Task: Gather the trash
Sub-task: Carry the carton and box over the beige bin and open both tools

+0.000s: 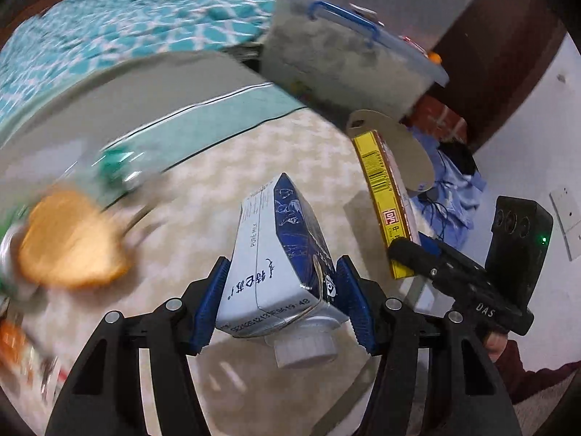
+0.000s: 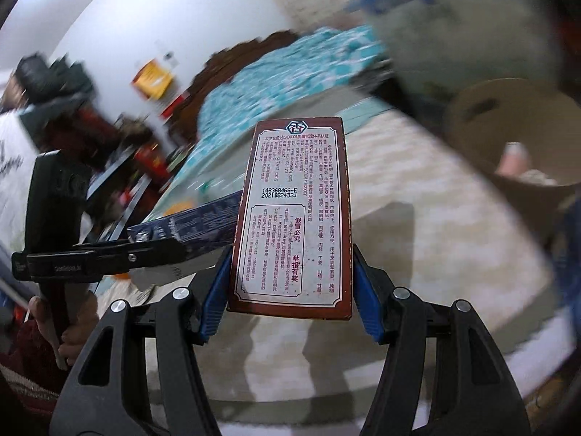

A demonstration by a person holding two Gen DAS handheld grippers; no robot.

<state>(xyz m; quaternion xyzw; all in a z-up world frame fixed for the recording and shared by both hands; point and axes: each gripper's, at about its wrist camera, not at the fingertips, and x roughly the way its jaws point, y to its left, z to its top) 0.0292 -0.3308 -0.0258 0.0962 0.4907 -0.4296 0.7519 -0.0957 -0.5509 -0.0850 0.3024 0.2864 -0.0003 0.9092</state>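
— Nearest the left wrist lens, what do you see?

— Blue pads of the left gripper (image 1: pixel 283 298) pressed against both sides of a milk carton (image 1: pixel 279 254); its white screw cap points back toward the camera; the carton hangs above a pale patterned rug (image 1: pixel 225 181).

— And the other hand?

— Right gripper (image 2: pixel 292 290) clamped on a flat spice box (image 2: pixel 297 214), brown-bordered with red print on the broad face, yellow on its narrow edge (image 1: pixel 381 189) in the left view; the box stands upright between the pads.

— How do the two items sit against each other?

— Near each other, carton to the left of the box; whether they touch I cannot tell.

— Anything around them?

— A tan round bin (image 2: pixel 515 127) ahead and to the right, something pale inside it; a clear storage tub (image 1: pixel 348 58) with a blue handle behind it; a teal-patterned bedspread (image 1: pixel 109 29) beyond the rug; blurred orange and green items at the left edge, too smeared to name.
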